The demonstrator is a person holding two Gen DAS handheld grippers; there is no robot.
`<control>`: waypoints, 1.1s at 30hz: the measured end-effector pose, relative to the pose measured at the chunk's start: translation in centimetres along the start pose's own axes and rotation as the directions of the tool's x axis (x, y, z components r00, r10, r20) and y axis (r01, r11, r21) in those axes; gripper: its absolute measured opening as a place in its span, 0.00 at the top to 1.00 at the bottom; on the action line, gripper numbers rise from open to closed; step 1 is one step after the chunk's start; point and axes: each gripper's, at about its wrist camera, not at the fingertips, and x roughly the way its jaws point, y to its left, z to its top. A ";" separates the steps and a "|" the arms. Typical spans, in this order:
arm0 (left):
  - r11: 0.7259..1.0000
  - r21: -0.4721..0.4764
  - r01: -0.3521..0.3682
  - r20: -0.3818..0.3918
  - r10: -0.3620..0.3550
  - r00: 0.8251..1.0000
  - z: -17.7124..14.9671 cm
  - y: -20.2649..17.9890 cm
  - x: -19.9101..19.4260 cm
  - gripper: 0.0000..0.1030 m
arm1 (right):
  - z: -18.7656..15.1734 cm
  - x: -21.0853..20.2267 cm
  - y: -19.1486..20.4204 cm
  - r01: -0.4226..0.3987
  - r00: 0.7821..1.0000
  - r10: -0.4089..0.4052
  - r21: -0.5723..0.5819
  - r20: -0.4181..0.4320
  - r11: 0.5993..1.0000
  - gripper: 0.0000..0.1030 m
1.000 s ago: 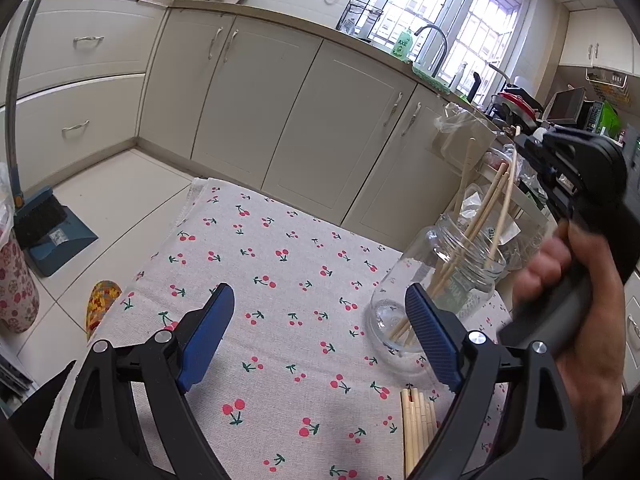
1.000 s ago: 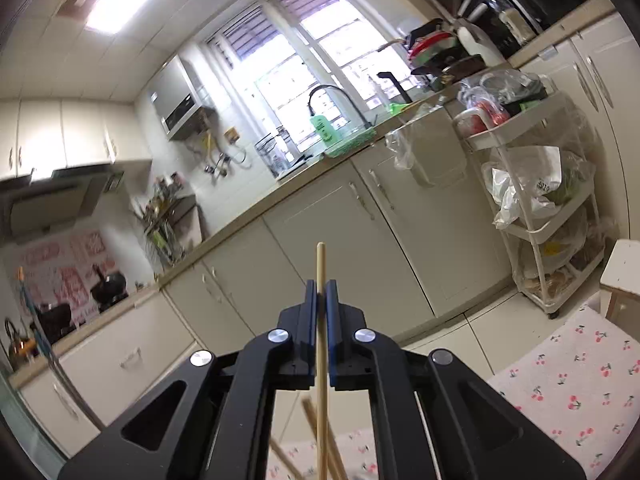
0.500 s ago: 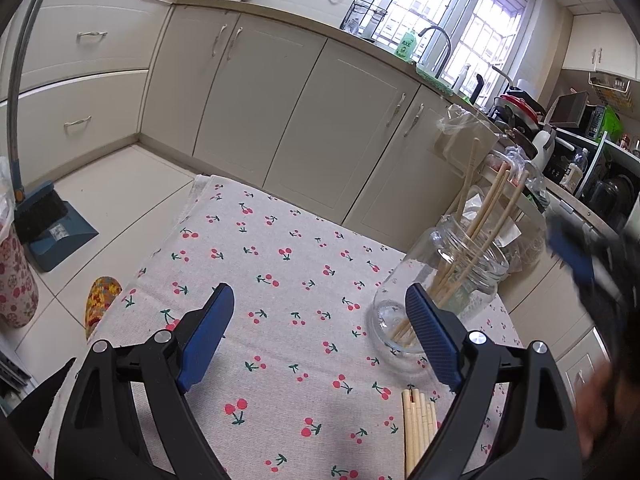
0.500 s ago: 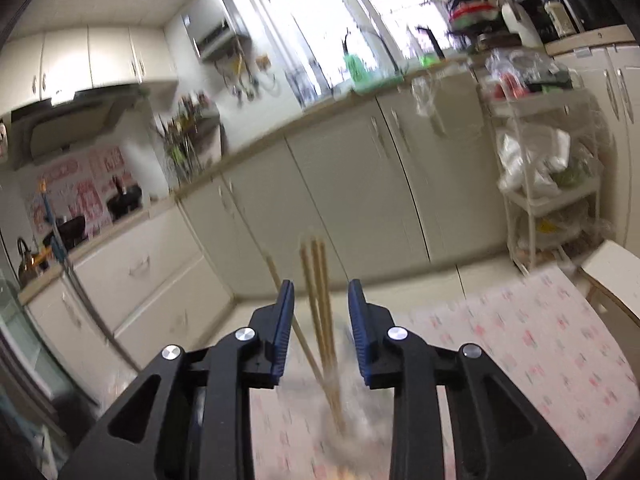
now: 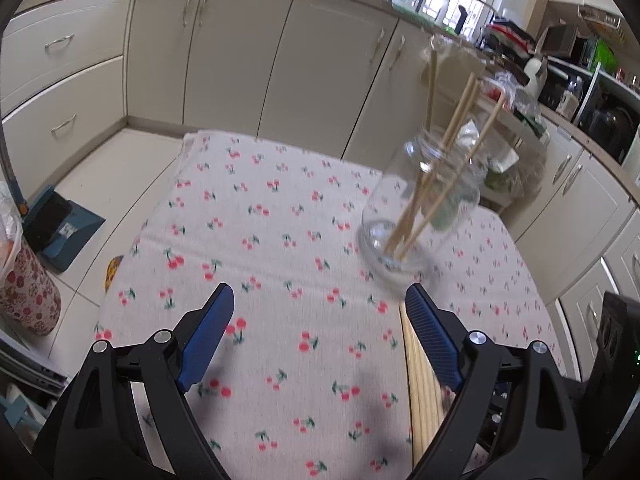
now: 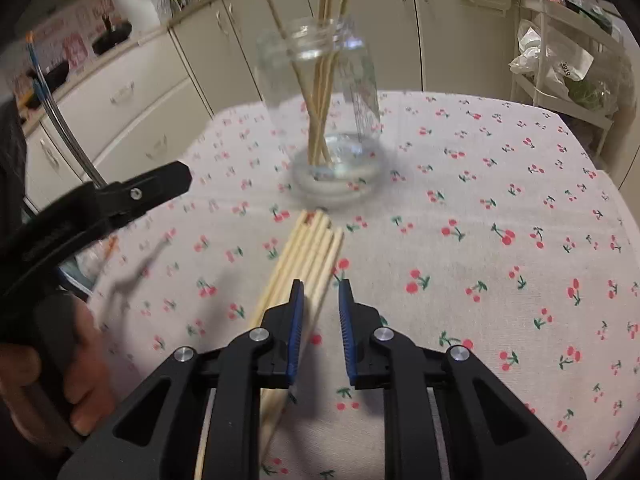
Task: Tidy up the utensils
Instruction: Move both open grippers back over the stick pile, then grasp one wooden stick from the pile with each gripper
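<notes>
right gripper (image 6: pixel 321 292) was held part open, nothing grasped, low over the row of loose chopsticks (image 6: pixel 308 252) lying on the cherry-print tablecloth (image 6: pixel 480 220). left gripper (image 5: pixel 316 316) was spread wide and empty, just short of the glass jar (image 5: pixel 424 216). several chopsticks (image 6: pixel 320 92) were already stood in the jar. step judged: pick-up of the next stick. next move judged to need the right jaws lowered around one stick and closed on it alone.
</notes>
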 end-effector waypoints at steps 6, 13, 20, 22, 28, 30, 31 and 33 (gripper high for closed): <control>0.993 0.112 -0.029 -0.088 0.039 0.995 -1.7 -2.5 1.1 0.19 | -0.4 -0.7 -0.9 0.041 0.999 -0.041 -0.012 -0.022 0.999 0.82; 0.971 0.221 -0.085 -0.133 0.117 0.984 -2.9 -4.7 2.2 0.19 | -0.6 -1.1 -2.0 0.012 1.000 -0.011 0.012 -0.024 1.000 0.84; 0.949 0.287 -0.130 -0.158 0.180 0.971 -3.2 -5.5 2.8 0.19 | -0.7 -1.4 -2.7 -0.027 0.999 0.028 0.044 -0.027 0.999 0.85; 0.944 0.299 -0.139 -0.159 0.193 0.968 -3.1 -5.7 2.7 0.19 | -0.7 -1.4 -2.8 -0.037 0.999 0.039 0.050 -0.030 0.998 0.85; 0.926 0.343 -0.159 -0.174 0.229 0.958 -3.0 -6.8 3.7 0.22 | -0.7 -1.5 -2.9 -0.049 0.998 0.051 0.055 -0.036 0.997 0.87; 0.937 0.318 -0.144 -0.183 0.209 0.961 -2.8 -6.7 4.0 0.23 | -0.7 -1.5 -3.0 -0.054 0.998 0.056 0.059 -0.036 0.997 0.88; 0.942 0.311 -0.129 -0.195 0.196 0.961 -2.7 -6.6 4.0 0.30 | -0.7 -1.5 -3.1 -0.056 0.998 0.058 0.064 -0.037 0.996 0.89; 0.936 0.329 -0.121 -0.201 0.195 0.960 -2.7 -6.7 3.8 0.42 | -0.6 -1.6 -3.3 -0.055 0.998 0.058 0.073 -0.037 0.996 0.89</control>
